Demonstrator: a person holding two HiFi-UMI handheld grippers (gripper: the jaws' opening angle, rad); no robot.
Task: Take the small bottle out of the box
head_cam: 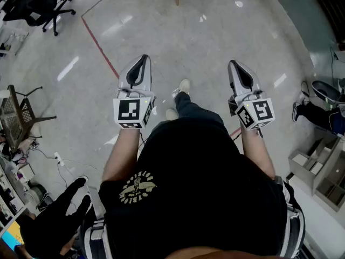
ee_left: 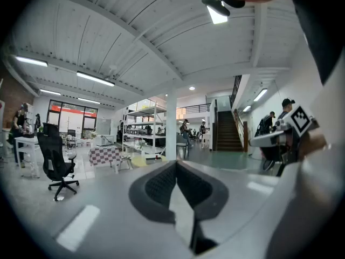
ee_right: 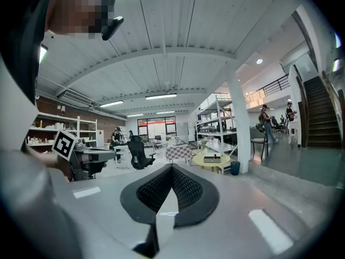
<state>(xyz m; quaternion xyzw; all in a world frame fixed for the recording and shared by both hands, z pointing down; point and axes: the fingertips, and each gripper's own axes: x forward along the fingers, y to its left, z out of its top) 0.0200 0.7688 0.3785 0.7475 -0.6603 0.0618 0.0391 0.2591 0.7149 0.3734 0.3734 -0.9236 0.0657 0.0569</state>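
A person stands on a bare floor, the left gripper at eleven o'clock and the right gripper at one o'clock, both held near level with jaws pressed together on nothing. No view shows the box or the small bottle. The task looks unstarted: finding, reaching and lifting remain.

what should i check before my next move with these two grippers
1. left gripper empty: ok, nothing between its jaws.
2. right gripper empty: ok, nothing between its jaws.
3. jaws open for a grasp: not ok, both grippers are shut.
4. box in view: not ok, no view shows it.
5. small bottle in view: not ok, no view shows it.
6. grippers apart from each other: ok, side by side above the floor.
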